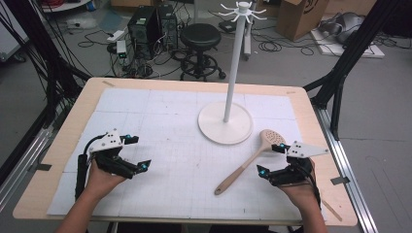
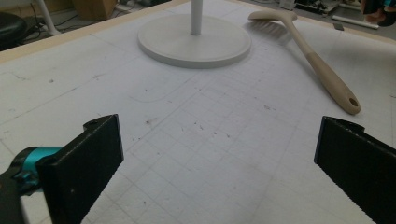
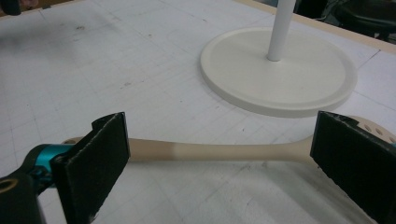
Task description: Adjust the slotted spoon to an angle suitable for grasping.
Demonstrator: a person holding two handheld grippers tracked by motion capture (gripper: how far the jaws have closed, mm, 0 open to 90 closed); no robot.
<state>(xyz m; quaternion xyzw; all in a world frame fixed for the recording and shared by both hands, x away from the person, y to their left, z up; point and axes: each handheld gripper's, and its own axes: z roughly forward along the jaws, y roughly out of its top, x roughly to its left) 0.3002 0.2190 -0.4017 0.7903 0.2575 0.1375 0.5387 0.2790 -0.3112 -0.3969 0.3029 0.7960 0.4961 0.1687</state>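
Right gripper view: slotted spoon is seen lying flat on the tabletop just ahead of the spread right tongs, left tongs likewise spread and empty; judged light, stiff, smooth, best gripped mid-handle.

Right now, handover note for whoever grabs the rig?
Left tongs: open, holding nothing, hovering at the mat's left side.
Right tongs: open, beside the slotted spoon's handle, not gripping it.
Spoon lies flat on the mat, head close to the hook stand's base, handle end toward the person.
Done: nothing picked up.
Left: probably close on the handle, lift, hang it on the stand's top hooks.
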